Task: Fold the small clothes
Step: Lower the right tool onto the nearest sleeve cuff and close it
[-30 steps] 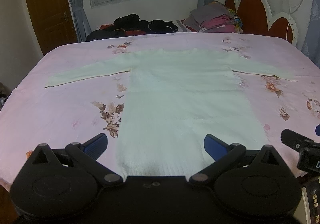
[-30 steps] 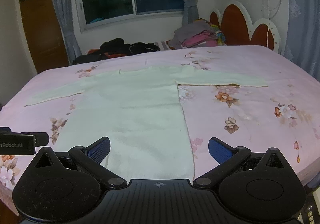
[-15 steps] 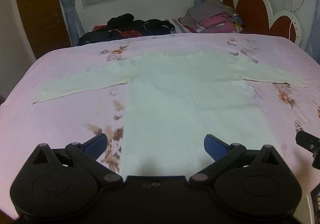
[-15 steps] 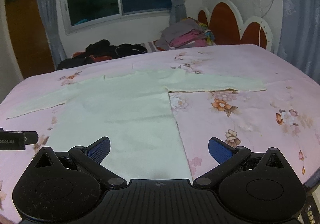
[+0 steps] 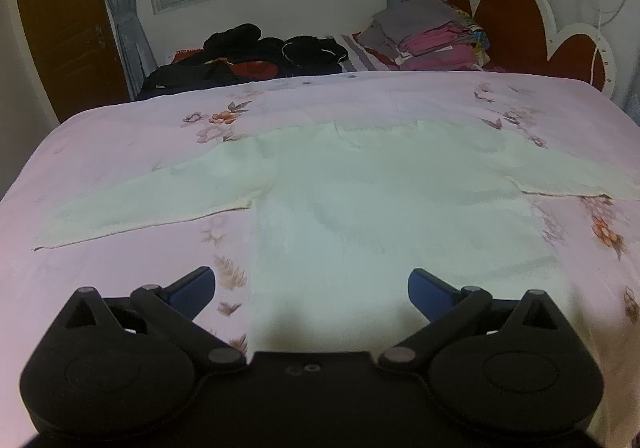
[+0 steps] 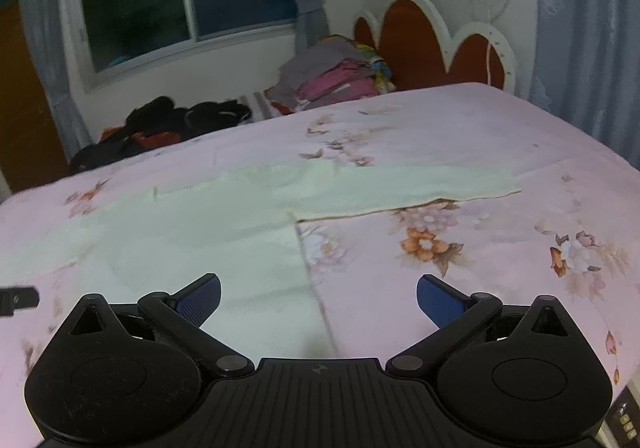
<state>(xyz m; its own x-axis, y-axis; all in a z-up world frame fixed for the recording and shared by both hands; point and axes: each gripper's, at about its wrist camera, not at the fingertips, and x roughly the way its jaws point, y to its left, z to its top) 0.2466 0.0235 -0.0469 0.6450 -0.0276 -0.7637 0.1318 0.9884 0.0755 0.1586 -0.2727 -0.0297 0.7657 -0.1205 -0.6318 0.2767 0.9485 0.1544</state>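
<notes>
Both my tools are spread wide and gripping nothing: left tool (image 5: 311, 288) hovers over the hem, right tool (image 6: 318, 294) over the side edge. The pale knit sweater (image 5: 384, 208) lies flat, sleeves out, on the pink floral bedsheet (image 6: 500, 248).

No legible text anywhere, perhaps through blur.

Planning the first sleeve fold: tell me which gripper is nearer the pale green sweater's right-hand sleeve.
Right. The right gripper hovers open at the body's edge below that right-hand sleeve; the left gripper hovers open over the sweater's lower body.
</notes>
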